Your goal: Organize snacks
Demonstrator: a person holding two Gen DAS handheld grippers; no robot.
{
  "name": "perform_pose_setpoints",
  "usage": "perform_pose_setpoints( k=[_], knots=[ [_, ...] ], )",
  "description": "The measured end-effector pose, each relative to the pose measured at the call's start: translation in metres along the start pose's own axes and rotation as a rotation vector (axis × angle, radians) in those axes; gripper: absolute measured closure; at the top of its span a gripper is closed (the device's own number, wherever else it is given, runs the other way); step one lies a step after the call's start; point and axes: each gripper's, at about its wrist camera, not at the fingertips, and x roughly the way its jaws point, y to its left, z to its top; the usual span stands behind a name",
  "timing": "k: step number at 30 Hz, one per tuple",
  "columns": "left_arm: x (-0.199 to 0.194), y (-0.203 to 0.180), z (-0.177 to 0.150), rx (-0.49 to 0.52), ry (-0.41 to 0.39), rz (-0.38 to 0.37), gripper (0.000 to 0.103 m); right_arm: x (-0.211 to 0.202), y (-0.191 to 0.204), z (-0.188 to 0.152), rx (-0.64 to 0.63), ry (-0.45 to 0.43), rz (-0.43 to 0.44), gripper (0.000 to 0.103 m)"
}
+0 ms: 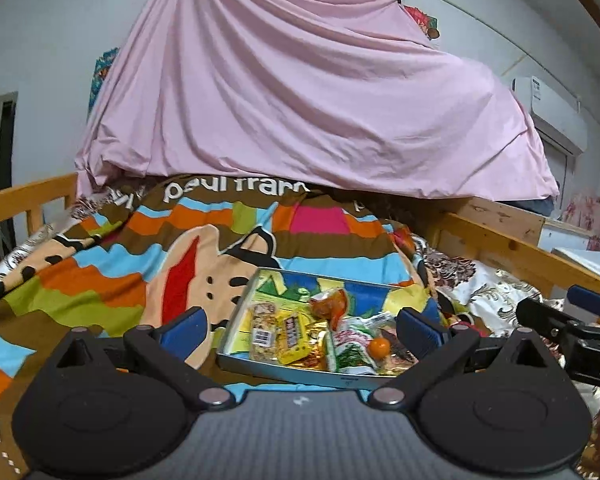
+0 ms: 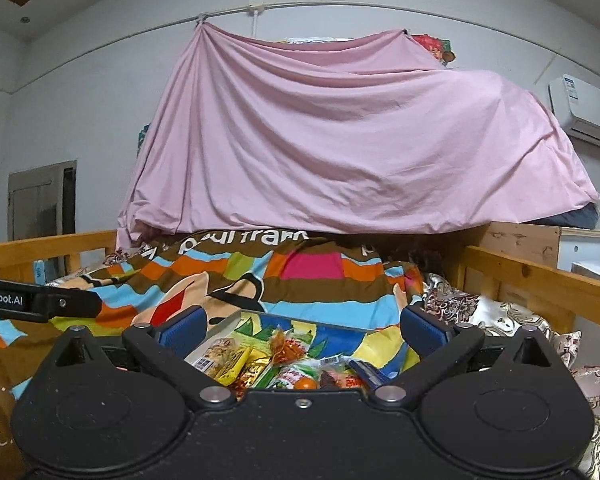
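Snacks (image 1: 316,338) lie heaped in a shallow tray (image 1: 300,376) on the bed's striped blanket (image 1: 100,280). We hold our left tool (image 1: 300,330) wide open and empty just short of the tray, and our right tool (image 2: 300,332) equally open, empty, beside the tray.

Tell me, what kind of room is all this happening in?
Most likely a bedroom. The snack tray sits on a bright cartoon blanket spread over a wooden-railed bed. A pink sheet drapes over something behind it, and an air conditioner hangs on the wall.
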Motion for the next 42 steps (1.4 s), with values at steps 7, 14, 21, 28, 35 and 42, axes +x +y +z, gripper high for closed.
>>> perform_pose_setpoints(
  k=[7, 14, 21, 28, 35, 42],
  knots=[
    [-0.01, 0.019, -0.006, -0.024, -0.003, 0.021, 0.0, -0.004, 0.009, -0.009, -0.024, 0.032, -0.005, 0.001],
    [-0.017, 0.039, -0.017, -0.04, -0.017, 0.066, 0.0, -0.009, 0.013, -0.016, -0.001, 0.071, -0.034, 0.001],
    [-0.023, 0.043, -0.031, -0.038, 0.003, 0.084, 0.0, -0.014, 0.023, -0.022, -0.035, 0.112, -0.047, 0.001],
    [-0.033, 0.038, -0.041, -0.01, 0.02, 0.091, 0.0, -0.025, 0.027, -0.027, 0.01, 0.147, -0.058, 0.001],
    [-0.047, 0.031, -0.047, 0.027, -0.006, 0.132, 0.0, -0.039, 0.026, -0.028, 0.034, 0.137, -0.08, 0.001],
    [-0.056, 0.026, -0.051, 0.045, -0.003, 0.138, 0.0, -0.046, 0.024, -0.03, 0.098, 0.156, -0.095, 0.001]
  ],
)
